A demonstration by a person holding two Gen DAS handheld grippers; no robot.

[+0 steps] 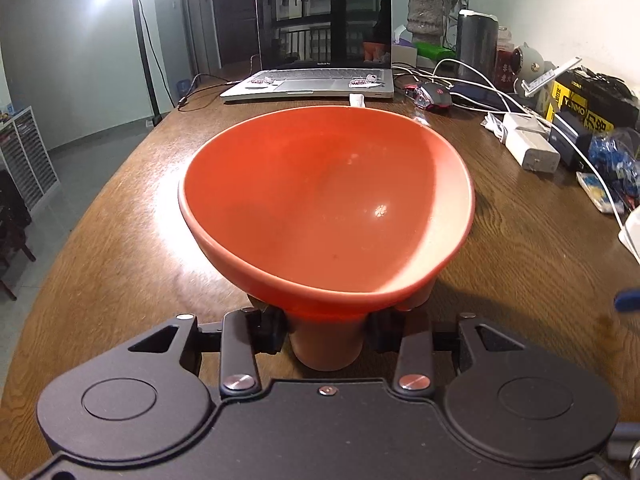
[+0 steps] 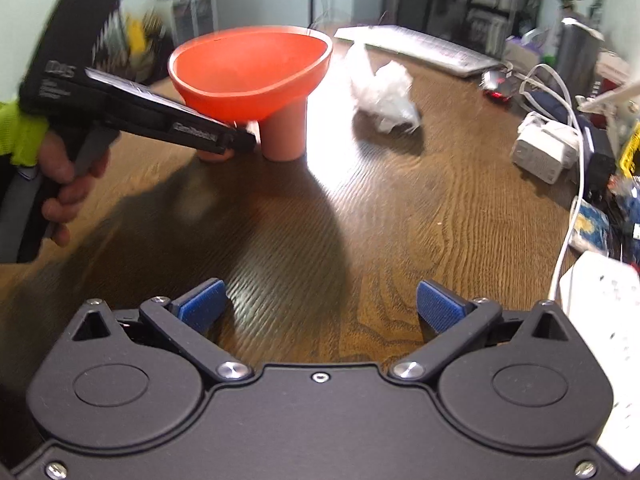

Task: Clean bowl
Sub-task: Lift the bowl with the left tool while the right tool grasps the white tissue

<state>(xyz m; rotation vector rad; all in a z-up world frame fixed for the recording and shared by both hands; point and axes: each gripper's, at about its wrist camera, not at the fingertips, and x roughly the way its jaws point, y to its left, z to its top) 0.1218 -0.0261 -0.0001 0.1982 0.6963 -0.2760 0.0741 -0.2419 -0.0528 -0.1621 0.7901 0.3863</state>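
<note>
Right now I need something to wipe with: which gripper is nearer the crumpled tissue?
Probably the right gripper, open, facing the tissue across bare table. The left gripper clamps the bowl's leg beside it.

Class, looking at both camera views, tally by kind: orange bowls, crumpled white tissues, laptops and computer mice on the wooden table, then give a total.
Orange bowl: 1
Crumpled white tissue: 1
Laptop: 1
Computer mouse: 1
Total: 4
</note>
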